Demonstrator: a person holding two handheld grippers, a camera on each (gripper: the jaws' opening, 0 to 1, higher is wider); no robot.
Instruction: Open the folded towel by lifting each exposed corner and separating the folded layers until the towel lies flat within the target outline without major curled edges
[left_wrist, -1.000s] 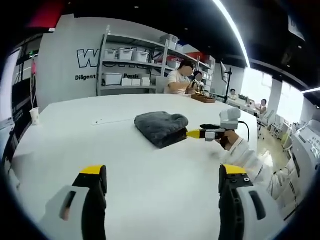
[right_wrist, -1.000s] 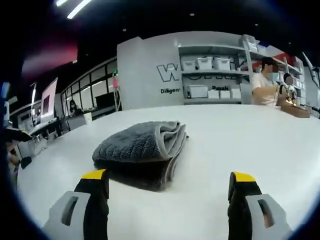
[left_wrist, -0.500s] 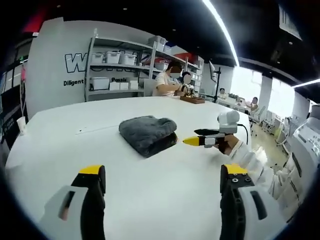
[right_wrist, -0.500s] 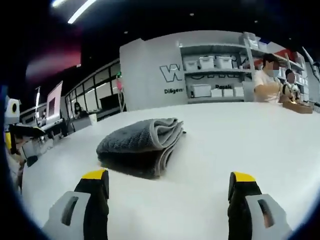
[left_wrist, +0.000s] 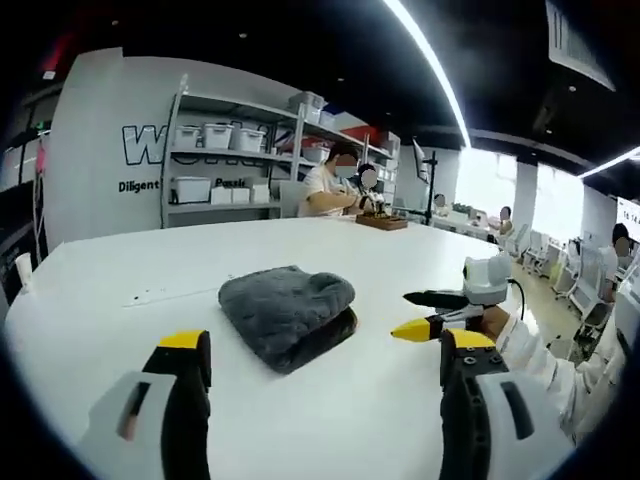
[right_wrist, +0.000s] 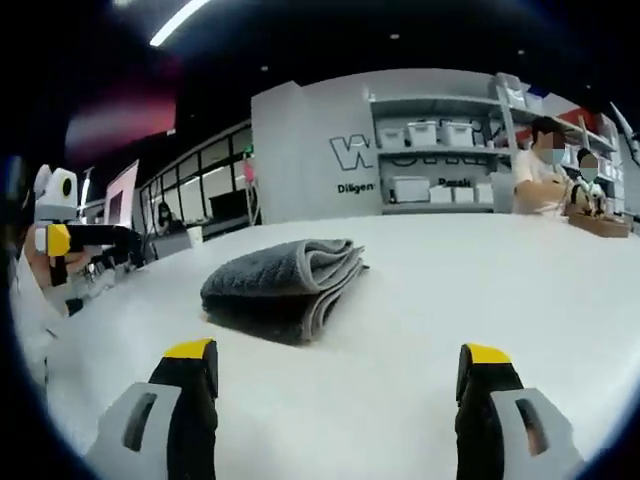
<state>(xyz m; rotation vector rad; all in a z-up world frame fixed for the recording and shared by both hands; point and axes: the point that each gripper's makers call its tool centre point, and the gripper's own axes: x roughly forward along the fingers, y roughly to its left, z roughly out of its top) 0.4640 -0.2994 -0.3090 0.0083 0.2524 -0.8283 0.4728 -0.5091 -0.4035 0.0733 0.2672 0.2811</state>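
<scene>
White and bare, the desk (left_wrist: 90, 300) runs back toward a grey wall with large lettering, shelving (left_wrist: 215, 150) loaded with white bins, and people seated at a far bench. Going left to right in the left gripper view, a thin pale strip or cable (left_wrist: 160, 296) lies near the desk's left edge, then the folded towel (left_wrist: 288, 312) sits on the desk's middle, well in from every edge, and past it the right tongs (left_wrist: 420, 314) hover low over the desk beside the towel, apart from it. Their yellow-tipped jaws stand parted with nothing between them. The left tongs (left_wrist: 325, 345), seen from their own camera, are likewise spread wide and empty, short of the towel. In the right gripper view the left tongs (right_wrist: 75, 240) show at the far left, the towel (right_wrist: 285, 285) lies ahead with its rounded fold and stacked layer edges turned toward the camera, and the right tongs (right_wrist: 335, 355) are wide apart, holding nothing. No target outline can be made out on the desk. The towel looks thick, plush and limp: light, soft, likely to sag and drag its lower layers along by friction if too much is pinched. Best hold is probably one exposed top-layer corner at the stacked edges, taken thinly. Nothing stands between either tongs and the towel; the strip lies well clear.
</scene>
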